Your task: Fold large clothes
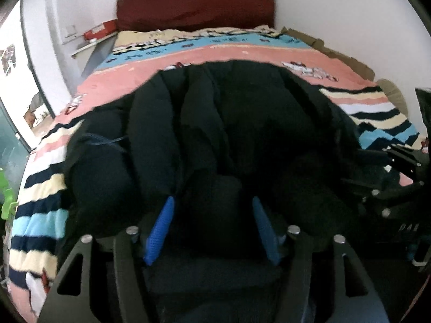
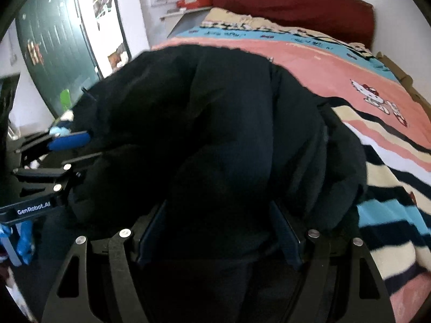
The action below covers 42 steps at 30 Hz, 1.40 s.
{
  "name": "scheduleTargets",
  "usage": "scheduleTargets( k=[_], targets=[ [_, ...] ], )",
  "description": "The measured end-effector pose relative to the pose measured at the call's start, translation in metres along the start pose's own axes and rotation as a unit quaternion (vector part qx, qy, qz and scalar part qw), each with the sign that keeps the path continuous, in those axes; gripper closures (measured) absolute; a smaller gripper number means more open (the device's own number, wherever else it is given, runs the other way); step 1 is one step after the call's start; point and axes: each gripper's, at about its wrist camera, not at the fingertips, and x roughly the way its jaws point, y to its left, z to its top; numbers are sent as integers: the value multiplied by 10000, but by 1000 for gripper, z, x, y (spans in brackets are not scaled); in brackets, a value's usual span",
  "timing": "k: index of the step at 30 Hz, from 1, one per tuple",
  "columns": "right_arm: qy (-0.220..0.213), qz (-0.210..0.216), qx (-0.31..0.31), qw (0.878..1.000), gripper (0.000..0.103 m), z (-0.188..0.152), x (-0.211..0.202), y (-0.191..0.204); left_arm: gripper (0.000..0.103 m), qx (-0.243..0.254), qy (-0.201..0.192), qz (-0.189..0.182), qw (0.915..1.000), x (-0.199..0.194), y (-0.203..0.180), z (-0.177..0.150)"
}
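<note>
Black coat (image 1: 229, 113) bunched on bed (image 1: 188, 51); L tongs (image 1: 212, 207) & R tongs (image 2: 223, 212) each clamped on its near edge, fabric betw. pads.

We see a black padded coat (image 1: 231, 123), bulky and quilted, bunched in a rumpled heap. It rises just ahead of both grippers (image 1: 212, 212) (image 2: 219, 215), with folds of it filling the gap between each pair of fingers.
</note>
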Motion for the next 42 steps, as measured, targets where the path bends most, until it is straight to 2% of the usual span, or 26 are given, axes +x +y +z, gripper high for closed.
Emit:
scheduleTargets(
  k=[5, 14, 22, 34, 42],
  targets=[
    [-226, -42, 151, 9996, 20, -16, -36, -1, 41, -100, -219, 184, 9995, -42, 8, -17],
    [-529, -208, 402, 9976, 16, -60, -104, -9, 41, -177, -600, 472, 9969, -105, 9, -54],
    [-614, -416, 663, 9950, 12, -101, -142, -26, 41, -293, -871, 763, 9928, -144, 13, -82],
    [-540, -665, 1055, 9907, 7, -147, -167, -51, 41, -589, -920, 1088, 9880, -166, 36, -111],
    [-402, -679, 1228, 9893, 3, -162, -166, -60, 40, -750, -782, 1093, 9881, -161, 53, -126]
  ],
)
